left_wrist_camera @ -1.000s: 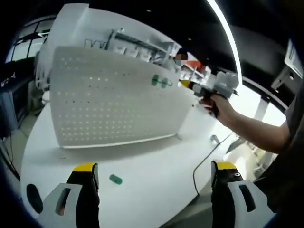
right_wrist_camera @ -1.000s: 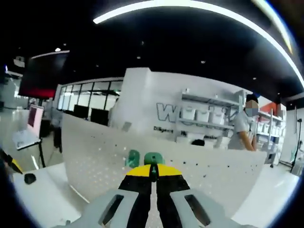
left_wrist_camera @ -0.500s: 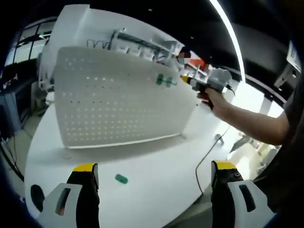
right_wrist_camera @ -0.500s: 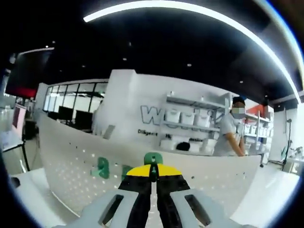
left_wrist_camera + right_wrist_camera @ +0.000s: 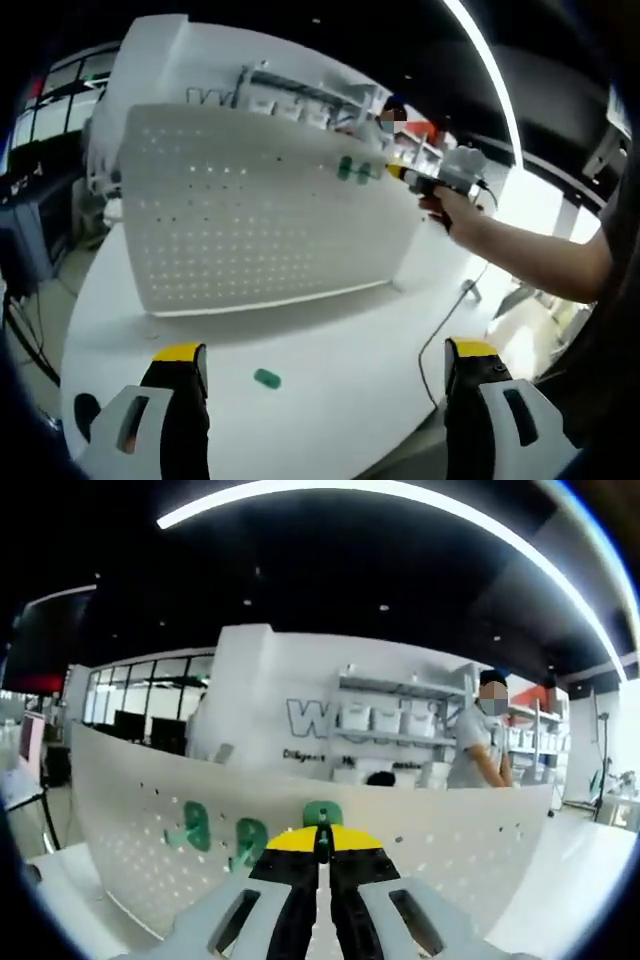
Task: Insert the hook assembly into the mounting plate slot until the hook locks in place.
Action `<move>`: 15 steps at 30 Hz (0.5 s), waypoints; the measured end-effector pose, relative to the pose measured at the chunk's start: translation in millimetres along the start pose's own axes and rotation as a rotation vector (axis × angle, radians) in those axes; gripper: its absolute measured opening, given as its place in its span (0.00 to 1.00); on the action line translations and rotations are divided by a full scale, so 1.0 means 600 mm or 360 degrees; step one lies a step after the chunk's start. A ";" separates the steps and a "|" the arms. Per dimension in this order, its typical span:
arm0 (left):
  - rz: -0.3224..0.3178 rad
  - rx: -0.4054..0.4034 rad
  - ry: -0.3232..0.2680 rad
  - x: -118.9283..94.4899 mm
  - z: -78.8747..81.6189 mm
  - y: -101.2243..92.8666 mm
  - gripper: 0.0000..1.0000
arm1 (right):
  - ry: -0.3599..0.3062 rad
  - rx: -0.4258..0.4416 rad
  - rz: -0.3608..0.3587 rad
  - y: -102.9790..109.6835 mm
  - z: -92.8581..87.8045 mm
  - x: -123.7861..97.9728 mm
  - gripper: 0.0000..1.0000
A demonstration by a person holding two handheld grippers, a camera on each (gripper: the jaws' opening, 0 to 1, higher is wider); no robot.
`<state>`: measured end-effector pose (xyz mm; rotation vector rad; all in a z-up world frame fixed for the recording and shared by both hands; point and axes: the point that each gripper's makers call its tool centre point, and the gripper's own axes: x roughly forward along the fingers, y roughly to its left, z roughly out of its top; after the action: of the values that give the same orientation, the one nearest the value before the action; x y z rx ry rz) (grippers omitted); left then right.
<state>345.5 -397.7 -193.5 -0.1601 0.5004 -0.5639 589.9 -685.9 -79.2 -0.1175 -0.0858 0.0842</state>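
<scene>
Right gripper view puts my right gripper [image 5: 322, 842] clenched on a green hook [image 5: 322, 814], whose top pokes out just above the yellow tips at 12 o'clock, close to the upper edge of the white pegboard [image 5: 470, 845]. Two more green hooks [image 5: 220, 832] already sit on the board around 9 o'clock from the tips. In the left gripper view the board [image 5: 250, 230] stands upright on the white tabletop [image 5: 330, 370], my right hand [image 5: 450, 205] reaches in from 3 o'clock toward its top right corner, and the mounted hooks [image 5: 353, 170] show there at about 1 o'clock. My left gripper [image 5: 325, 375] is released, jaws well apart and holding nothing, low over the tabletop, with a spare green piece [image 5: 266, 378] lying between them, nearer the left jaw. To do this step well, I judge I should square the hook to a free slot beside the mounted pair, push straight in and then down until it seats, and keep my grip firm until it locks. Compared with half a second ago, the mounted hooks sit further toward the centre of the right gripper view, so my hand has drifted along the board; the left gripper view has shifted only slightly.
</scene>
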 end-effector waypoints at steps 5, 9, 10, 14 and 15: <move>0.0010 0.0027 0.0035 0.001 -0.006 0.001 1.00 | -0.0020 0.0042 -0.0020 -0.002 -0.007 0.003 0.00; 0.0010 0.0010 0.0028 0.001 -0.005 0.001 1.00 | -0.0032 0.0075 -0.0017 -0.003 -0.016 0.007 0.00; 0.0011 0.0007 0.0027 0.001 -0.005 0.001 1.00 | -0.0043 0.0079 -0.0020 -0.003 -0.017 0.007 0.00; 0.0010 0.0011 0.0040 0.003 -0.007 0.001 1.00 | -0.0089 0.0085 -0.0015 -0.001 -0.016 0.003 0.00; 0.0012 0.0014 0.0042 0.004 -0.006 0.001 1.00 | -0.0083 0.0088 -0.0013 -0.001 -0.018 0.002 0.00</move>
<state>345.4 -398.6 -197.9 -0.1428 0.5238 -0.5614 592.0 -687.6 -89.9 -0.0599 -0.1361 0.0813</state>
